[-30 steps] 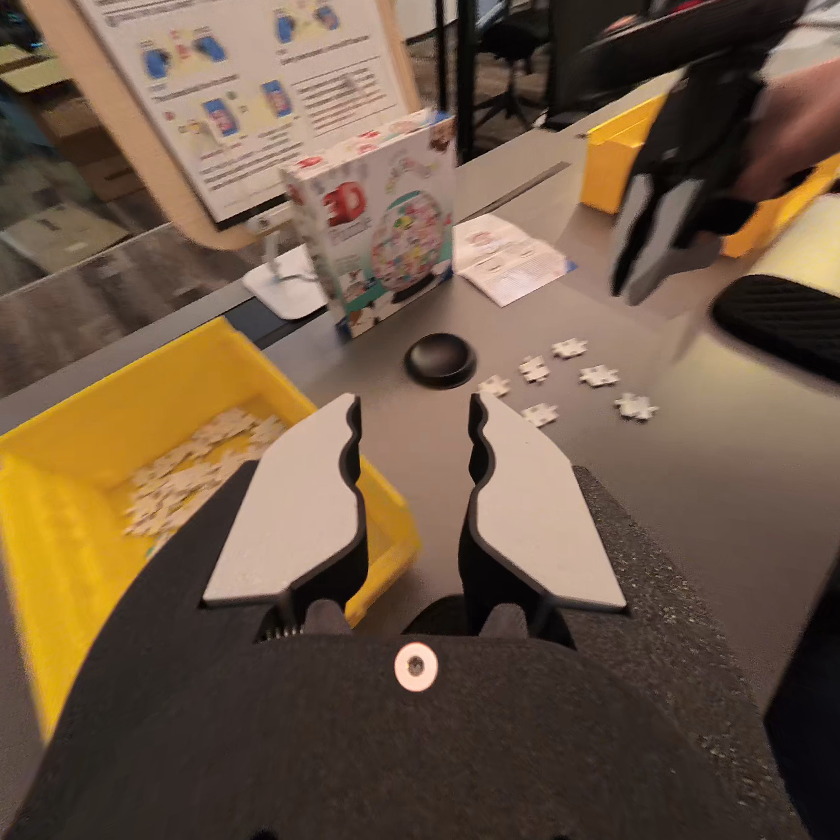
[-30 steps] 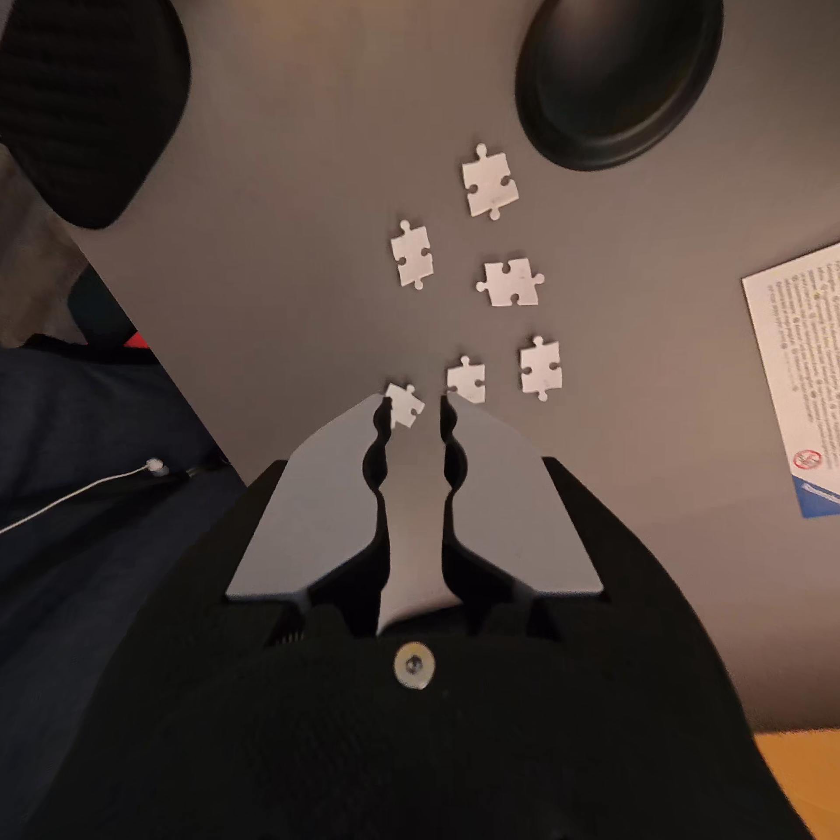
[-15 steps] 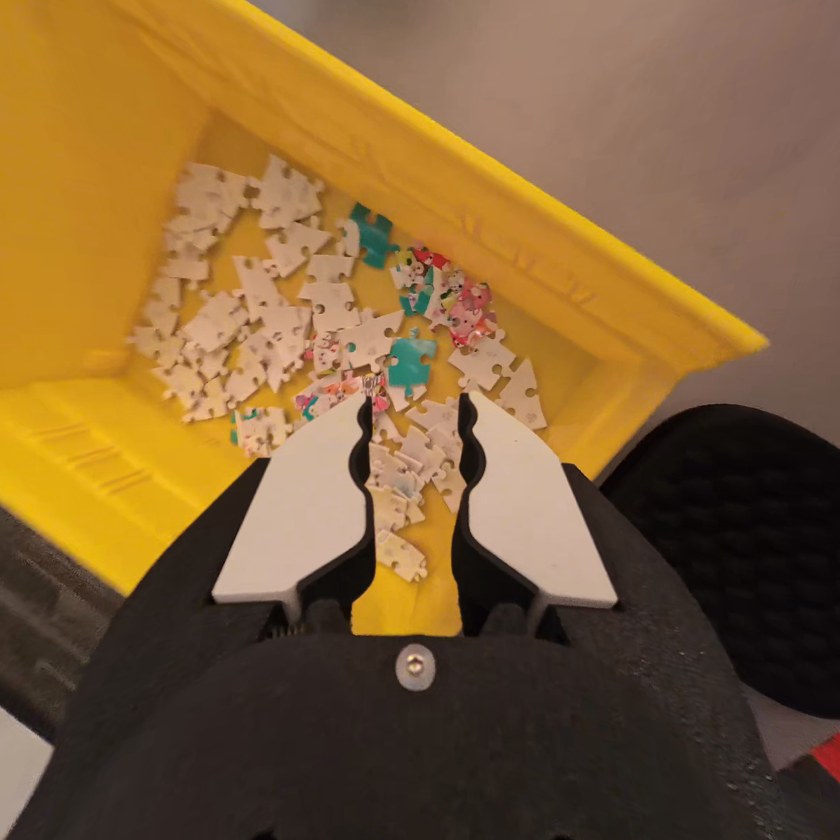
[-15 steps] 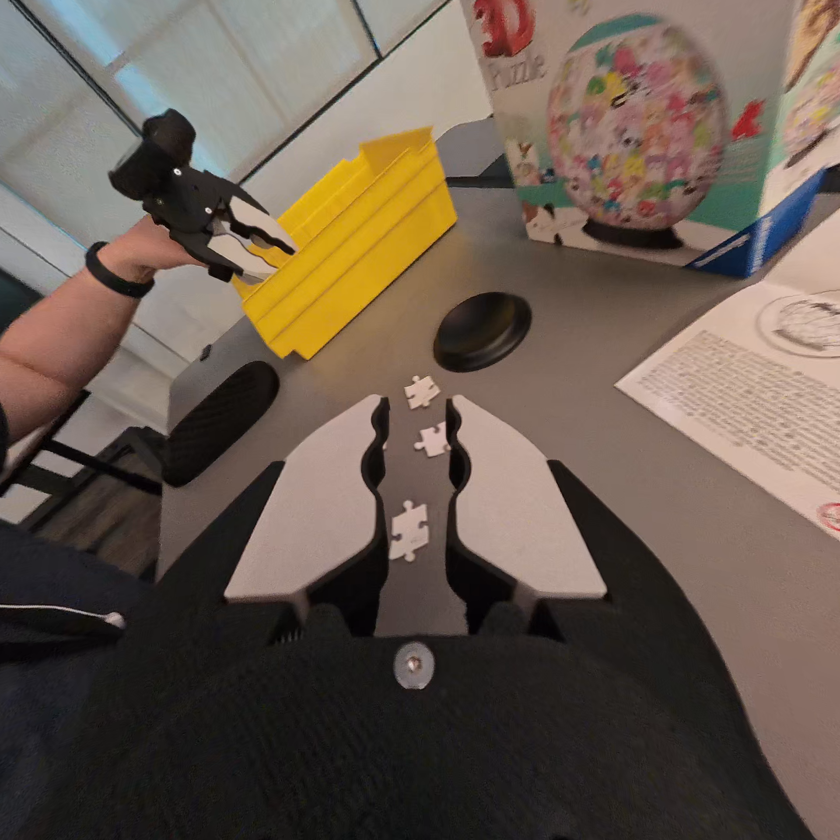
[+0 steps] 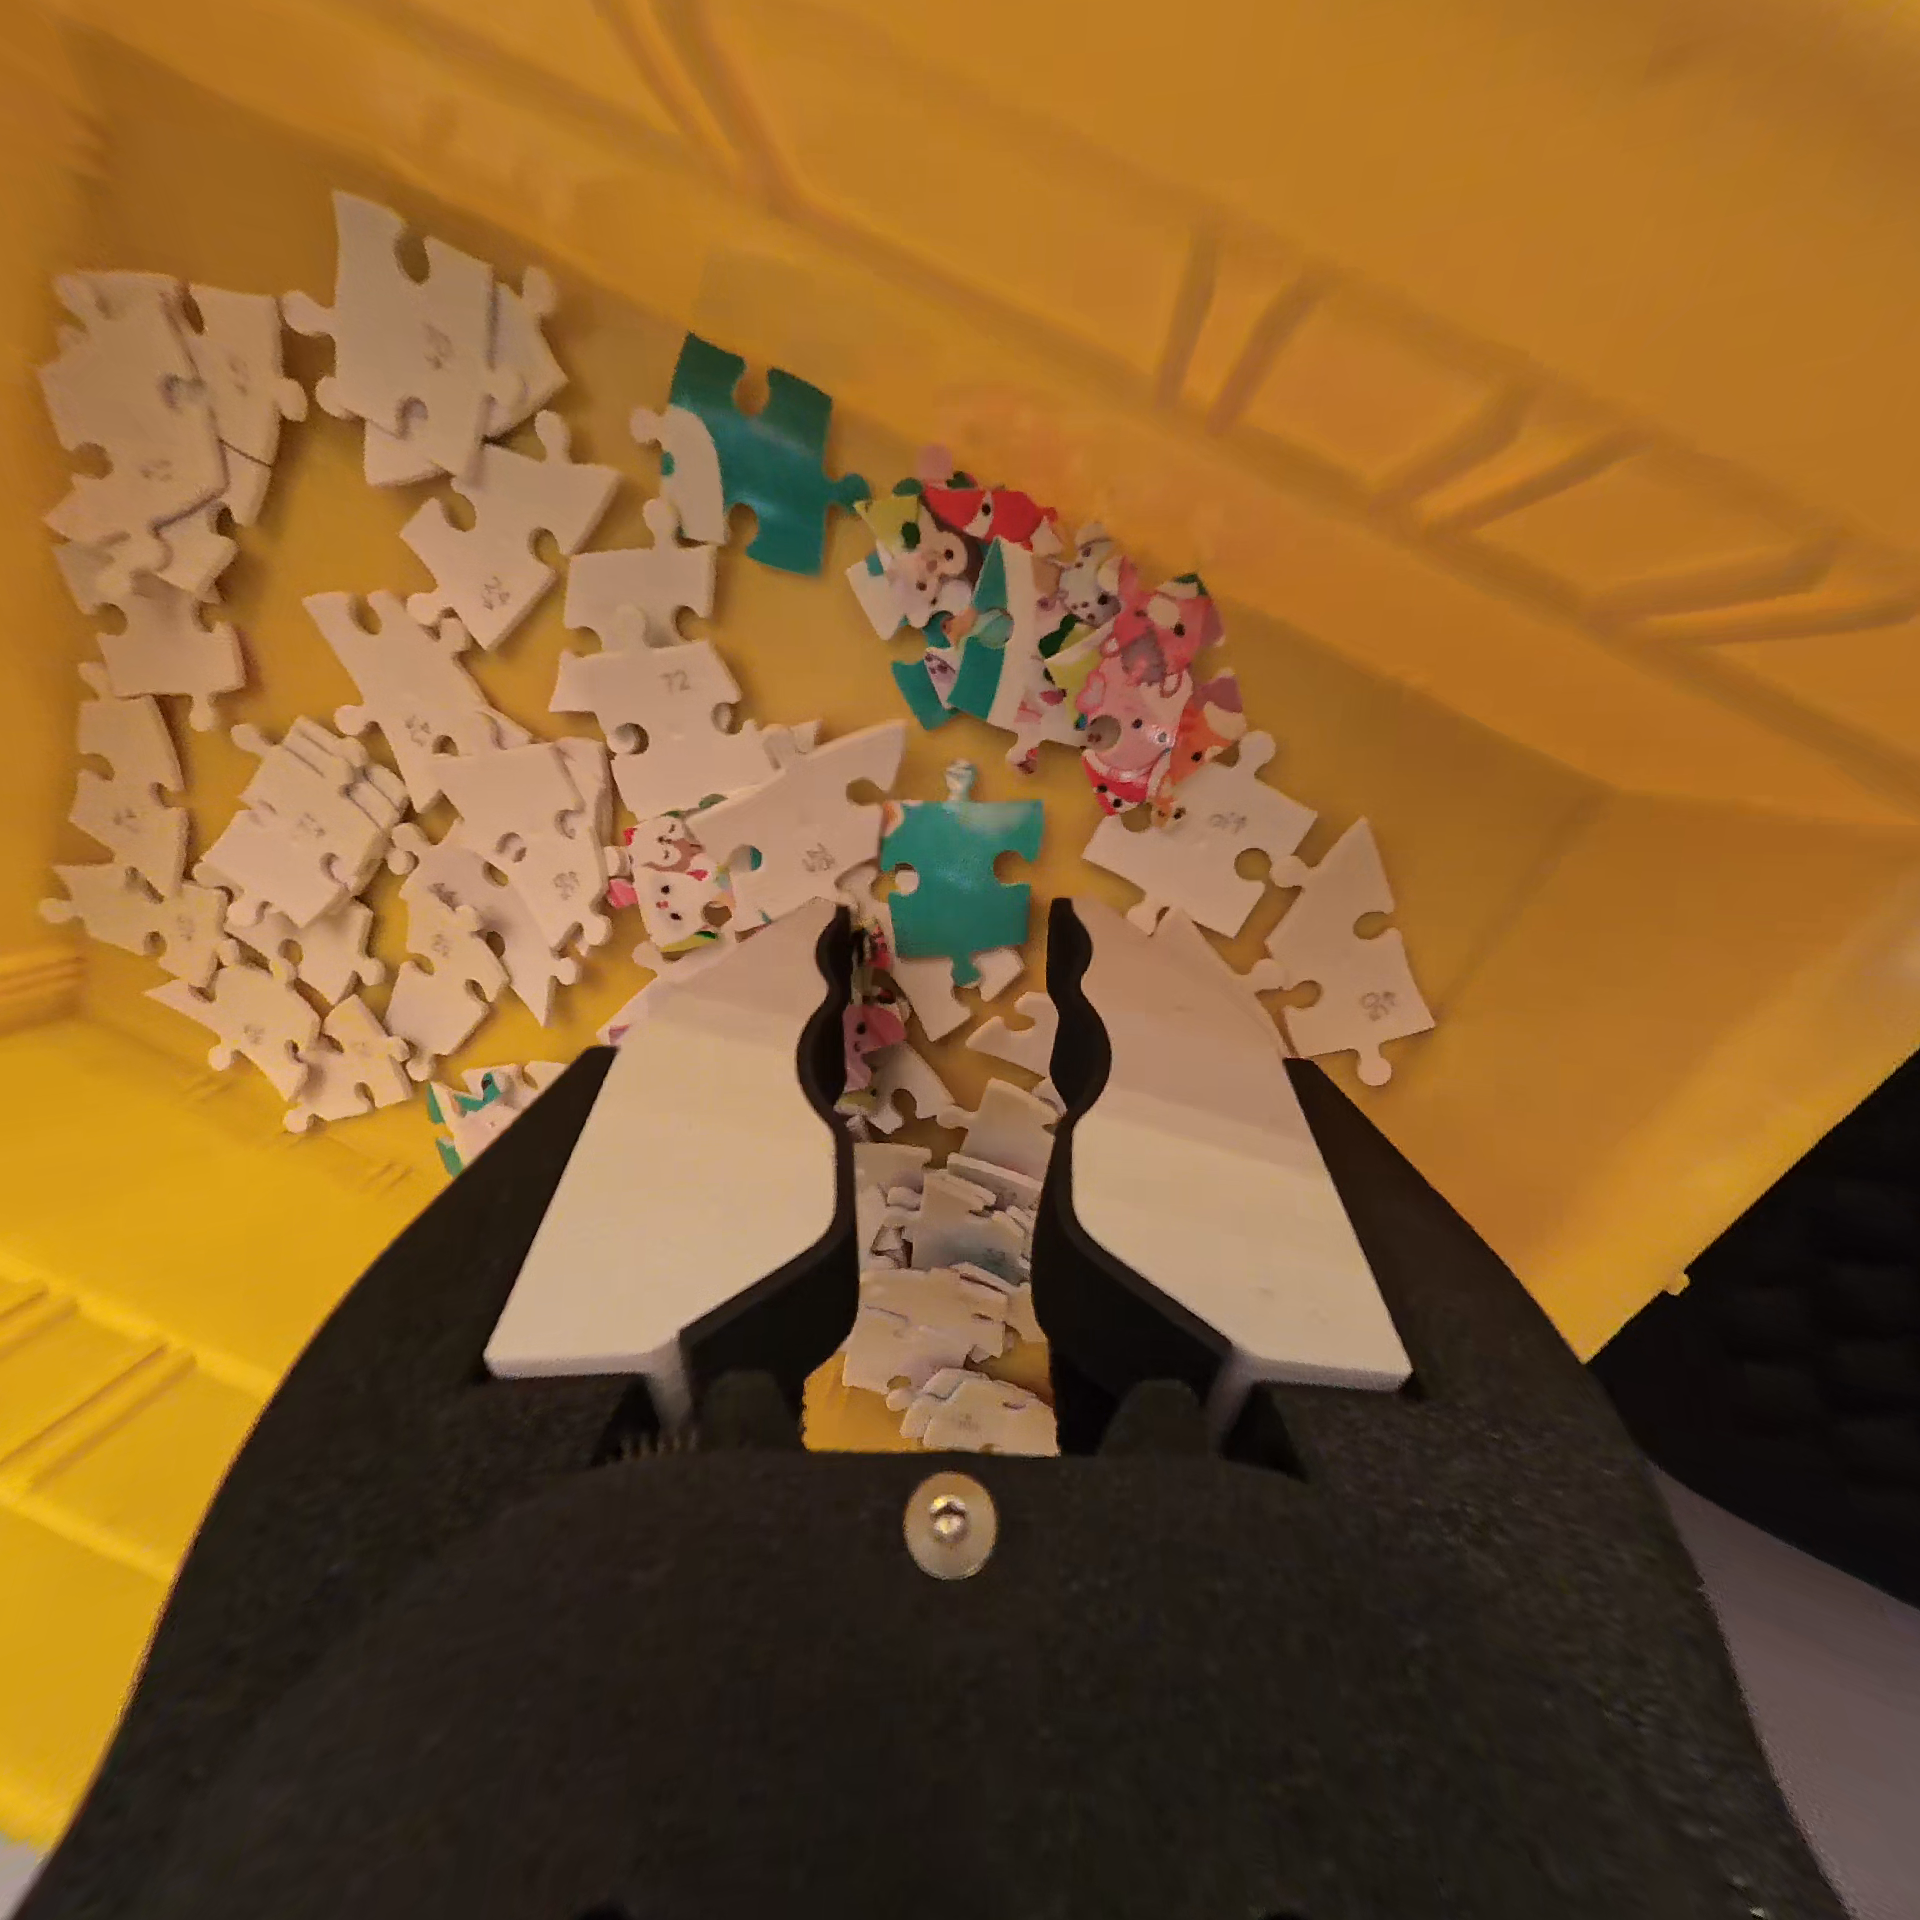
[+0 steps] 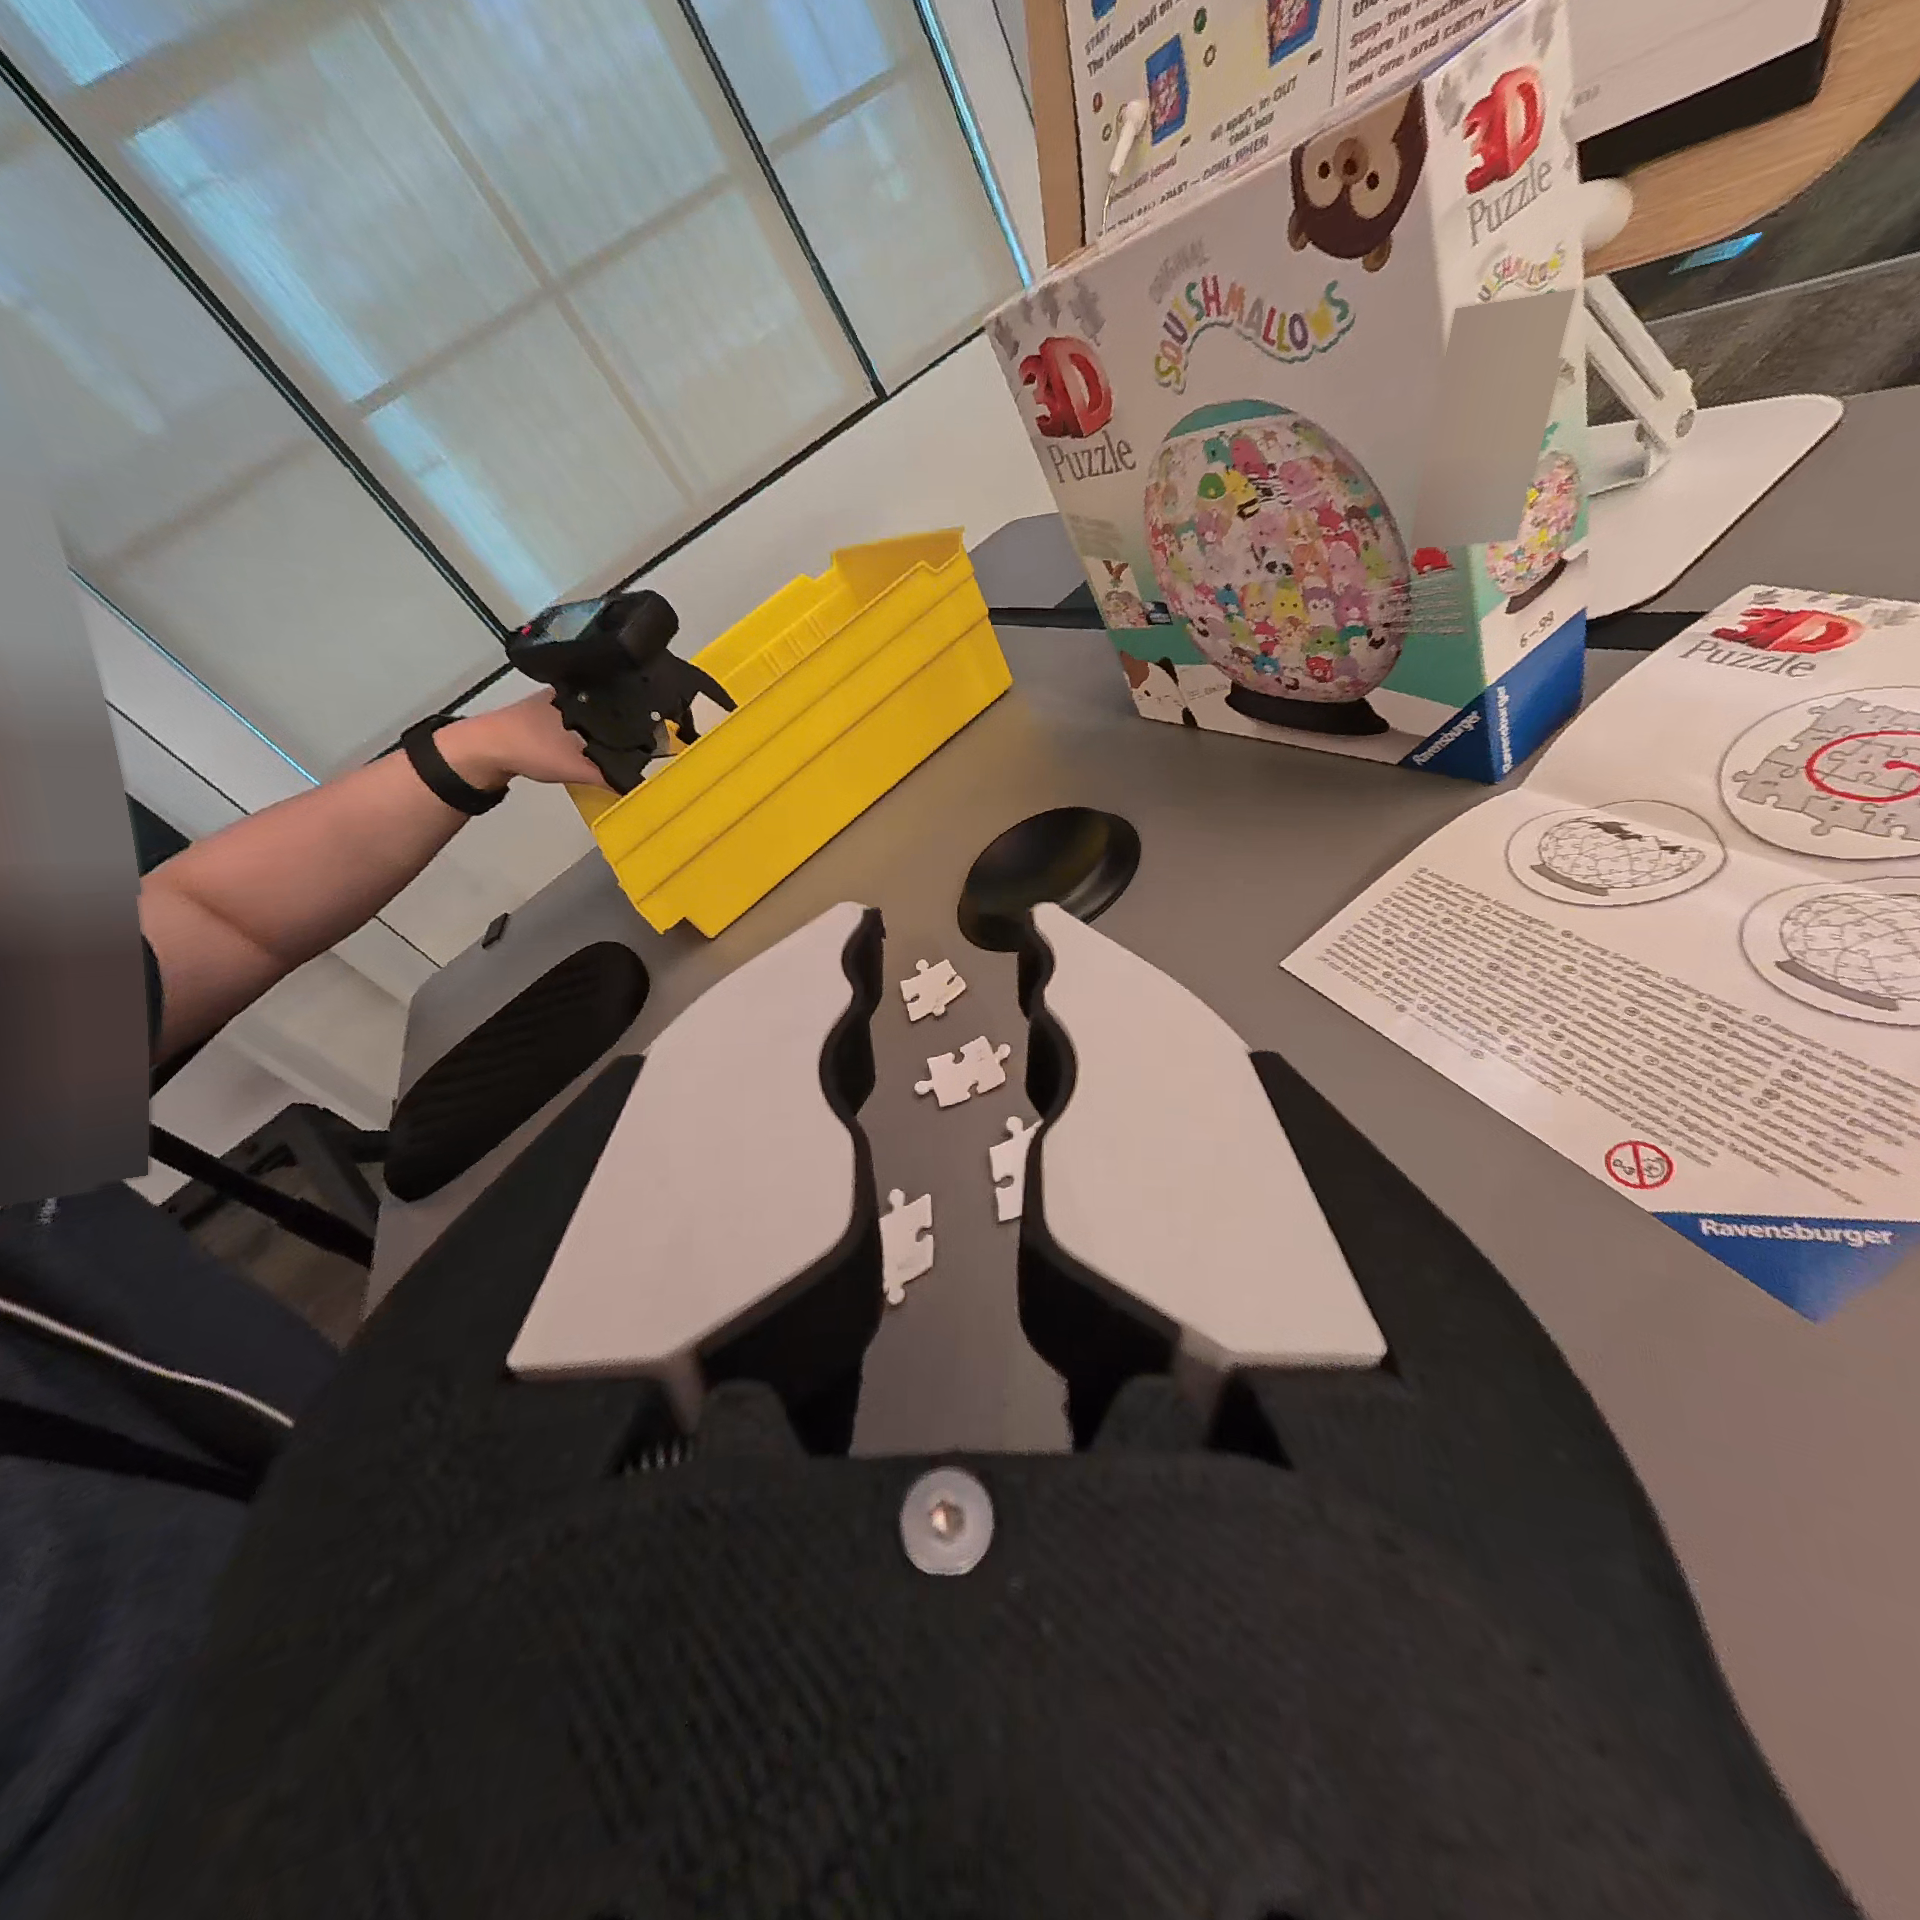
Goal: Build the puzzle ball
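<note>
Grey and smooth, the table [image 6: 1558,1455] stands beside large windows [image 6: 416,260] and carries all that the puzzle ball needs. At its left side is a yellow plastic bin [image 6: 831,748] with ribbed walls, and the left gripper [image 5: 945,909] is lowered into it, its jaws a moderate gap apart with nothing between them. Under its tips lies a heap of puzzle pieces [image 5: 468,790], most of them with the pale numbered back up, a few showing the glossy printed face. One teal piece [image 5: 961,883] lies just in front of the tips, so I judge that the person is choosing a piece there to bring out. The pieces look thin, stiff and slightly curved, with round tabs and notches; they overlap much, so a clean grip on only one may be difficult.

The right gripper [image 6: 951,925] hovers over the table with its jaws also apart and empty. Below it, a few white loose pieces [image 6: 961,1070] lie separately, backs up, probably spread so that each can be taken alone. Just beyond them sits a black round stand [image 6: 1049,862], shallow like a dish, where I think the ball will rest later; no part of the ball is assembled yet. Behind it the puzzle box [image 6: 1299,499] stands upright, perhaps as a model for the picture, and an unfolded instruction sheet [image 6: 1610,935] lies flat to the right. The grippers have flat grey fingers with wavy black inner edges
</note>
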Motion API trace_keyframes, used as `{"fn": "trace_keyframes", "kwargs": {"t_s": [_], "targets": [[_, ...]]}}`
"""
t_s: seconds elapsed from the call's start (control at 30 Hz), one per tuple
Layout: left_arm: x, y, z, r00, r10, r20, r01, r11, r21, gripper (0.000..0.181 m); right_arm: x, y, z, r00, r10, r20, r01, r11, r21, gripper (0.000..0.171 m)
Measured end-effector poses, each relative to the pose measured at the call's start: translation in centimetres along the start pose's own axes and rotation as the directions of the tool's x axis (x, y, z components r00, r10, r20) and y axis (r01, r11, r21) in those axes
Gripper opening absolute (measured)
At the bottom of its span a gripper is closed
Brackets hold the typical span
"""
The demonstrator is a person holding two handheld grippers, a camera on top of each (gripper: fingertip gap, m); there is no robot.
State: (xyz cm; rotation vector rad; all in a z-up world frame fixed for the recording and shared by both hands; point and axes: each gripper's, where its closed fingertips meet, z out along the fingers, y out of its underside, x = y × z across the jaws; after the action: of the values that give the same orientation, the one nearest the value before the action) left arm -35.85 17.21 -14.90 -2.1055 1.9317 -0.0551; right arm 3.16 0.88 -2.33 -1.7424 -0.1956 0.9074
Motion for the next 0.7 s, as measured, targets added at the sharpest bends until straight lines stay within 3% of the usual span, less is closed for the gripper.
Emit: {"fn": "trace_keyframes", "kwargs": {"t_s": [0.17, 0.43, 0.7], "targets": [[0.1, -0.6, 0.2, 1.000, -0.001, -0.006, 0.001, 1.000, 0.013, 0.026, 0.2, 0.0, -0.4, 1.000, 0.014, 0.003, -0.014, 1.000, 0.003, 0.026], [0.2, -0.5, -0.2, 0.999, -0.046, -0.024, 0.046, 0.999, 0.013, 0.025, 0.0, 0.3, -0.3, 0.999, 0.027, 0.023, -0.027, 1.000, 0.000, 0.026], [0.0, -1.2, -3.6, 0.967, -0.224, -0.120, 0.240, 0.960, 0.143, 0.025, -0.3, 1.2, 0.3, 0.999, 0.031, 0.040, -0.030, 0.999, -0.041, 0.027]]}}
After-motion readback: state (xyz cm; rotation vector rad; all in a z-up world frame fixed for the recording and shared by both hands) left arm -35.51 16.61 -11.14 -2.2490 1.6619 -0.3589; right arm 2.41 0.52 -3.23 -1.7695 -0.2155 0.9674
